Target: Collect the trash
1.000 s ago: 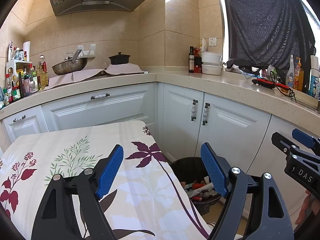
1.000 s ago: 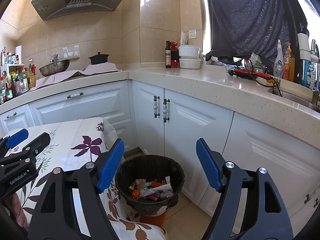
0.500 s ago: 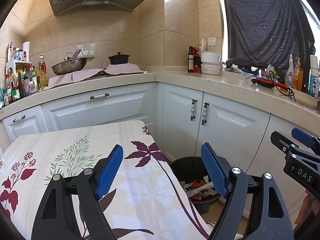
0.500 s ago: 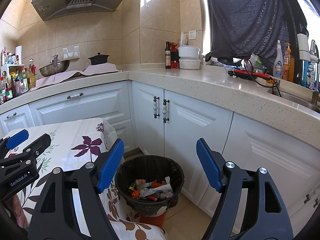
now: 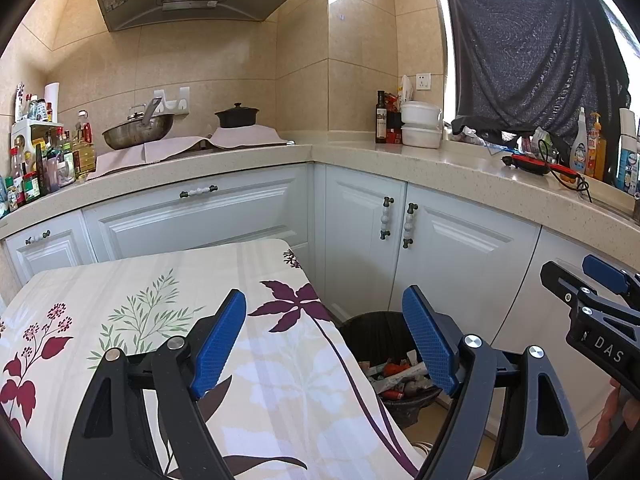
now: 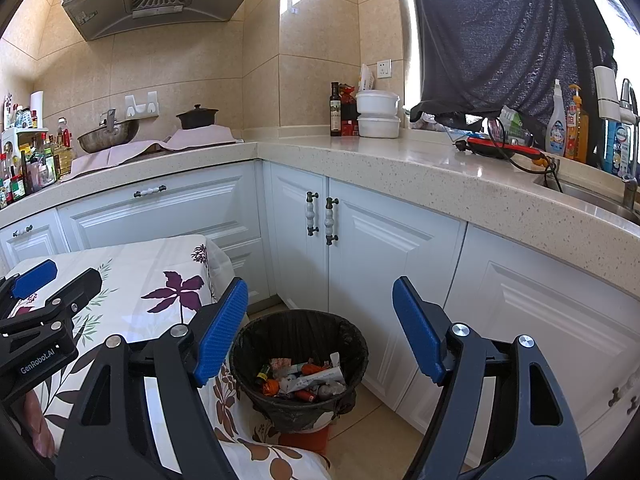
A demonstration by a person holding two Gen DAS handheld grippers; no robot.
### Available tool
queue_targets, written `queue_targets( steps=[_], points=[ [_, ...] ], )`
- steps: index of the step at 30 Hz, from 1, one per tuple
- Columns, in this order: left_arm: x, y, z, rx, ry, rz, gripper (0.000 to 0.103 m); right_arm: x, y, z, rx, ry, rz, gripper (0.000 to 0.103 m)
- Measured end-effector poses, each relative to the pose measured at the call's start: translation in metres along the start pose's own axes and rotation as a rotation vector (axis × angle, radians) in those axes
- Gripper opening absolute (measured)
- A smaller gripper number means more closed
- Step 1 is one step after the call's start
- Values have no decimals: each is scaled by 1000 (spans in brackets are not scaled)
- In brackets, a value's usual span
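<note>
A round trash bin (image 6: pixel 298 340) lined with a black bag stands on the floor by the table's right edge; it holds several wrappers and bits of trash (image 6: pixel 302 378). It also shows in the left wrist view (image 5: pixel 374 334), partly hidden by the tablecloth. My right gripper (image 6: pixel 320 320) is open and empty, held above the bin. My left gripper (image 5: pixel 324 326) is open and empty, above the table's right edge. No trash shows on the floral tablecloth (image 5: pixel 132 300).
White cabinets (image 6: pixel 352 248) stand close behind the bin under a speckled counter (image 6: pixel 400 160). The counter carries a wok (image 5: pixel 136 132), a black pot (image 5: pixel 236 116), bottles (image 5: pixel 380 118), white tubs (image 5: pixel 420 124) and a sink (image 6: pixel 592 196) at the far right.
</note>
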State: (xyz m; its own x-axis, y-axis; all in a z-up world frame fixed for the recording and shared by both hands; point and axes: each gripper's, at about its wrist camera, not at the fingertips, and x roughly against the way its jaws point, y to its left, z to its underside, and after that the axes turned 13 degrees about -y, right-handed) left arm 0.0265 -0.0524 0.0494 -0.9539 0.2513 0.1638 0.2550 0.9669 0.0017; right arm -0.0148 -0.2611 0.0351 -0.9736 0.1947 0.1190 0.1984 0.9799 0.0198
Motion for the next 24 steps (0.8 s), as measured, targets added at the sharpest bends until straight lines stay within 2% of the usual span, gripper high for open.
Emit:
queue_targets(
  steps=[24],
  points=[
    [0,1,-2,-6,-2,-7,81,0,0,2,-2,4,-4,73]
  ],
)
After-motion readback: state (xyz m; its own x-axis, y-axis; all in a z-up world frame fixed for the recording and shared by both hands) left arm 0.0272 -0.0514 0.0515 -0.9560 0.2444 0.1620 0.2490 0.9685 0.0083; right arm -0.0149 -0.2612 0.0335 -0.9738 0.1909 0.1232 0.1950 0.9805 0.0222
